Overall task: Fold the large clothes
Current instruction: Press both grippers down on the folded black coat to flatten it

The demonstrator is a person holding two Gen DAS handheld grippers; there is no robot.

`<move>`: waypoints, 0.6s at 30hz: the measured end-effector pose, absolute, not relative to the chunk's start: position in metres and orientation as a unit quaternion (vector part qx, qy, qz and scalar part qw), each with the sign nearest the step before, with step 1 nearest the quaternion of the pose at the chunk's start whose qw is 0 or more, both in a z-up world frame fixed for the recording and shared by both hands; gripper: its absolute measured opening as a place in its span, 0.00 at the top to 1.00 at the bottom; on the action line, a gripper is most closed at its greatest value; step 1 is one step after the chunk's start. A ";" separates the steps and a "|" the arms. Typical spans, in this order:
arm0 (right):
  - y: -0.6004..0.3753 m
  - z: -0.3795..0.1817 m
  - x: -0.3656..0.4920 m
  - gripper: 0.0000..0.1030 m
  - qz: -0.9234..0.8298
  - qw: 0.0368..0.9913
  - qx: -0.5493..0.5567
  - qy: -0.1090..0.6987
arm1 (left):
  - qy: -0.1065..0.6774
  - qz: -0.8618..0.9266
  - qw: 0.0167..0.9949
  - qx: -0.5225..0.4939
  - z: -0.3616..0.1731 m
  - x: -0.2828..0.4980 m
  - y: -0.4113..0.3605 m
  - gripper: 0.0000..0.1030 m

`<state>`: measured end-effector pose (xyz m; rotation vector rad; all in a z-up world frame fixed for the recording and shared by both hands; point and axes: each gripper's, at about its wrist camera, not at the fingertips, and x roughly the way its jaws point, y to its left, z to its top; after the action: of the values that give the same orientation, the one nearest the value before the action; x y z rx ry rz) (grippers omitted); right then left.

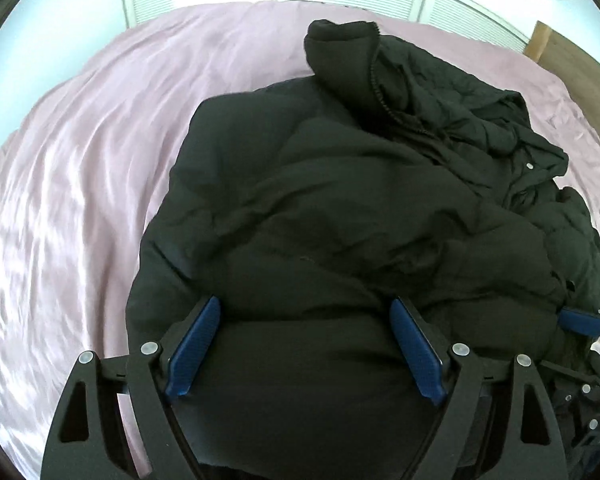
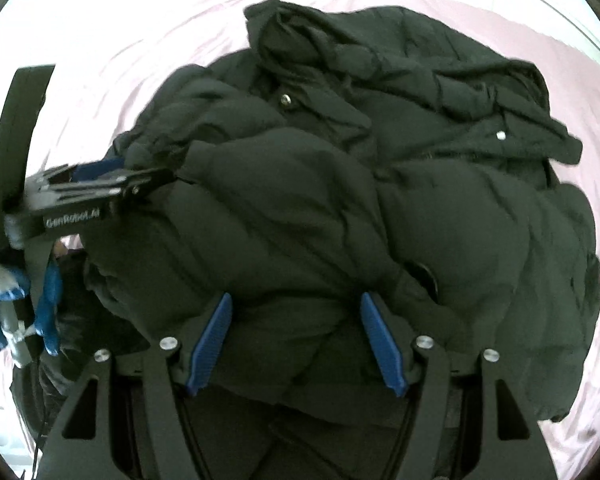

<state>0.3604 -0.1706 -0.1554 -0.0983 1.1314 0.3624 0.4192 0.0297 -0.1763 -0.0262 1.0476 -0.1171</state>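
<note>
Clearly the black puffer coat (image 1: 340, 200) is mid-fold: it lies heaped on the pink bed sheet (image 1: 80, 160), its near edge bunched up between both tools, which sit side by side at that edge so the bulk can be carried over evenly. The left tool (image 1: 304, 344) has its blue pads spread wide with padded fabric bulging between them, and the right tool (image 2: 296, 340) looks the same. Whether either pad truly pinches the cloth I cannot tell, since the fill swells over the fingertips and hides the contact. The collar (image 1: 340, 52) and a snap button (image 2: 501, 135) lie at the far side. Sleeves are lost in the dark folds, and the coat's lower hem is cut off below the tools.
</note>
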 end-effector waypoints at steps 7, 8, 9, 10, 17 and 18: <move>-0.172 -0.164 0.358 0.36 0.163 0.831 -0.047 0.531 | 0.487 -0.041 0.873 0.000 -0.184 0.416 0.021 0.16; -0.172 -0.166 0.358 0.36 0.162 0.831 -0.047 0.530 | 0.483 -0.040 0.875 0.003 -0.185 0.414 0.020 0.16; -0.171 -0.167 0.357 0.36 0.160 0.832 -0.046 0.529 | 0.480 -0.039 0.877 0.004 -0.186 0.412 0.020 0.16; -0.171 -0.169 0.358 0.36 0.159 0.833 -0.046 0.528 | 0.477 -0.038 0.878 0.005 -0.188 0.410 0.020 0.16; -0.165 -0.176 0.356 0.30 0.146 0.842 -0.052 0.517 | 0.465 -0.041 0.884 0.005 -0.194 0.407 0.023 0.14; -0.164 -0.176 0.355 0.28 0.145 0.843 -0.053 0.515 | 0.463 -0.042 0.886 0.005 -0.195 0.406 0.023 0.14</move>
<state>0.3548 -0.1640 -0.1764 -0.1120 1.0884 0.3054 0.4061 0.0233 -0.1949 0.0099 0.9620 -0.0870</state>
